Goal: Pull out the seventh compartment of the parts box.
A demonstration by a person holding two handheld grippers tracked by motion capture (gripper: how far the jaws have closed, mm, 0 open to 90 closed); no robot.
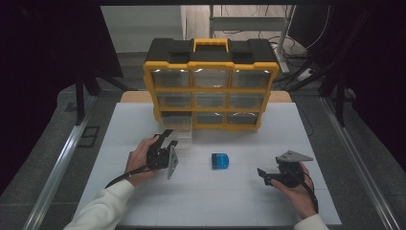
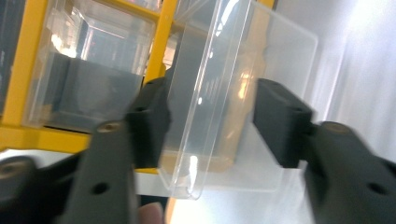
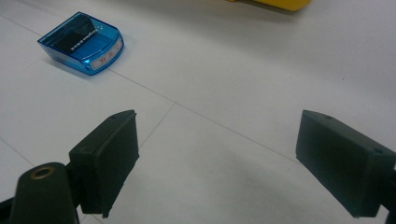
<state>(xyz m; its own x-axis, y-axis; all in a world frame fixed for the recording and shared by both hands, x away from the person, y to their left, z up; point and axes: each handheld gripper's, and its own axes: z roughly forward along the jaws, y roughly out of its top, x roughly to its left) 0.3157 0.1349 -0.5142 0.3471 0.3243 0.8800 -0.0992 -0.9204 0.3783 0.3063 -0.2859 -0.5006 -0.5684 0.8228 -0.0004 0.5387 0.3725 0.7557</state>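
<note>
The left gripper (image 1: pixel 168 138) has its jaws apart around the clear drawer (image 2: pixel 219 107), pulled out of the yellow organizer's (image 1: pixel 210 88) bottom-left slot near the table's (image 1: pixel 143 201) far edge. The right gripper (image 1: pixel 262 173) is open, empty.

Drawer (image 1: pixel 181 130): clear plastic, pulled partly out of the organiser's bottom-left slot.
Front wall (image 2: pixel 219 107): transparent, standing between the open jaws.

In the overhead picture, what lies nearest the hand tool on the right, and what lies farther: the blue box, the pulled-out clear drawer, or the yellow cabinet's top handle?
From the right gripper, in the high view:
1. Blue box, just to its left on the white table.
2. Clear drawer, farther left, pulled out at the cabinet's bottom left by the left gripper.
3. Yellow handle, farthest, on top of the cabinet at the back.
</note>
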